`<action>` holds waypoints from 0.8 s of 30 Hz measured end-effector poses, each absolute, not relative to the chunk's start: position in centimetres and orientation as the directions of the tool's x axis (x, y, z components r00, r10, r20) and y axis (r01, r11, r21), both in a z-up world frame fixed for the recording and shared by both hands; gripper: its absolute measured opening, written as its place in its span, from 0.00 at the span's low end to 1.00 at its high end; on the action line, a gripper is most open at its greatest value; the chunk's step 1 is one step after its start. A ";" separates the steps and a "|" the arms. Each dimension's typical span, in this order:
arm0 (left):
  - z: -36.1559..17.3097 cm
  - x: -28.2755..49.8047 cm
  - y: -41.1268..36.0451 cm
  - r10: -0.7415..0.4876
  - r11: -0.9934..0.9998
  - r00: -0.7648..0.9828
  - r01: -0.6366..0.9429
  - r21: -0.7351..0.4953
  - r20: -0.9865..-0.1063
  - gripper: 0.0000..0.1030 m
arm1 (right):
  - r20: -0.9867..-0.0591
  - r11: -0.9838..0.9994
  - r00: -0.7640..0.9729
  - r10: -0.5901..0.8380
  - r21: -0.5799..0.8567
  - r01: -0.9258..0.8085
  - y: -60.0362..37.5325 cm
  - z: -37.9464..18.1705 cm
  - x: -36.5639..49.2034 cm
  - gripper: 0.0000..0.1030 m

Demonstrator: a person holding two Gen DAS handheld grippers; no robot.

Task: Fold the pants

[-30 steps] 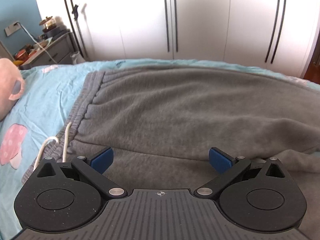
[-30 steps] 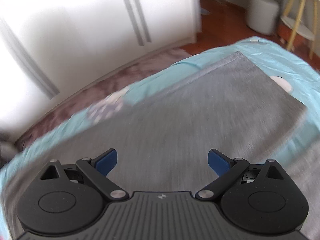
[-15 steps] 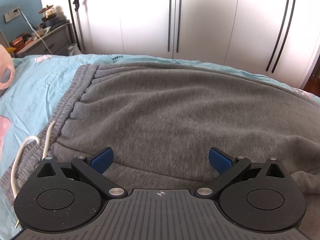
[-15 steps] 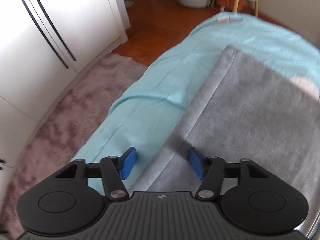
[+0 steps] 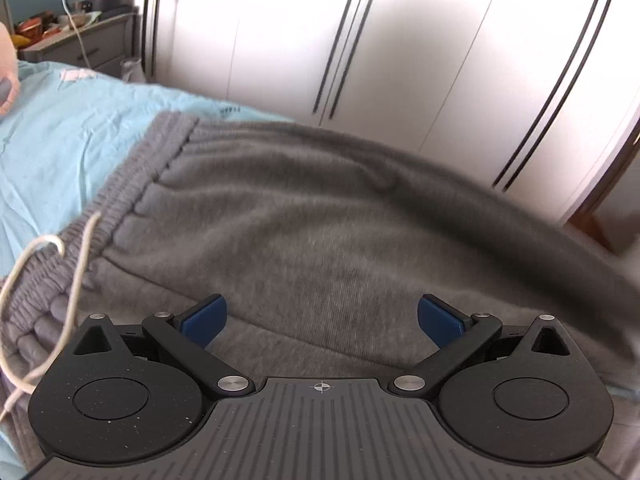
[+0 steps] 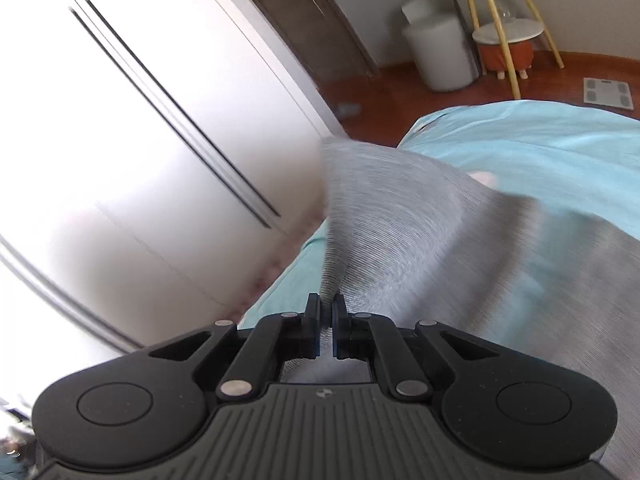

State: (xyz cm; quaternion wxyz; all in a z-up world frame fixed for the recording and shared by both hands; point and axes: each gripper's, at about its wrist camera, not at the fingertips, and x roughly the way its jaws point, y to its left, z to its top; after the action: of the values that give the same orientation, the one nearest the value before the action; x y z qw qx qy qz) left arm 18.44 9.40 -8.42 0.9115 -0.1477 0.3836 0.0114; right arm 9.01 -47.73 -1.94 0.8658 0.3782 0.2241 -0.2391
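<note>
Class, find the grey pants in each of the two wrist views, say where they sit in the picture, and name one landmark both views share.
Left wrist view: the grey pants fill the middle, waistband at left, spread on the blue bedsheet.
Right wrist view: the pants run from centre to lower right, a fold pinched in the right gripper.
Shared landmark: the white wardrobe behind the bed.

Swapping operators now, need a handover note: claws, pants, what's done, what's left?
Right claw: shut on the pants leg edge, which is lifted off the bed; its jaws have just been closing.
Left claw: open over the gray pants near the waistband, gripping nothing.
Done: leg edge grasped.
Left: no fold visible yet; probably carry the leg over and flatten.
</note>
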 end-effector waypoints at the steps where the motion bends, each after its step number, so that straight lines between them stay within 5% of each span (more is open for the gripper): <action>1: -8.2 18.3 9.7 -0.119 0.953 0.705 -0.116 -0.279 -0.699 1.00 | -0.564 0.600 0.786 -0.253 0.546 0.584 -46.6 -1.9 5.6 0.04; 10: -6.0 21.5 11.7 -0.091 0.931 0.690 -0.196 -0.307 -0.718 1.00 | -0.743 0.435 0.642 -0.189 0.523 0.733 -43.8 -13.6 -10.2 0.01; 18: -6.9 32.0 11.7 -0.029 0.934 0.613 -0.265 -0.240 -0.790 0.99 | -0.715 0.365 0.683 -0.149 0.602 0.710 -45.9 -14.9 -10.4 0.01; 22: -8.0 35.0 10.8 -0.025 0.952 0.548 -0.244 -0.188 -0.836 0.75 | -0.733 0.393 0.661 -0.159 0.567 0.724 -47.3 -14.1 -9.2 0.06; 24: -8.8 36.0 10.1 -0.001 0.966 0.521 -0.220 -0.135 -0.853 0.71 | -0.765 0.453 0.614 -0.196 0.484 0.748 -46.9 -13.1 -7.7 0.21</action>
State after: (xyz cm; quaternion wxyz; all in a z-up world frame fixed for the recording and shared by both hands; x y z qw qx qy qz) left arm 36.01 10.11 -8.78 0.8647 -0.1134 0.4852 0.0633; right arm -7.72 -46.88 -13.06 0.7892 0.4290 0.3222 -0.2990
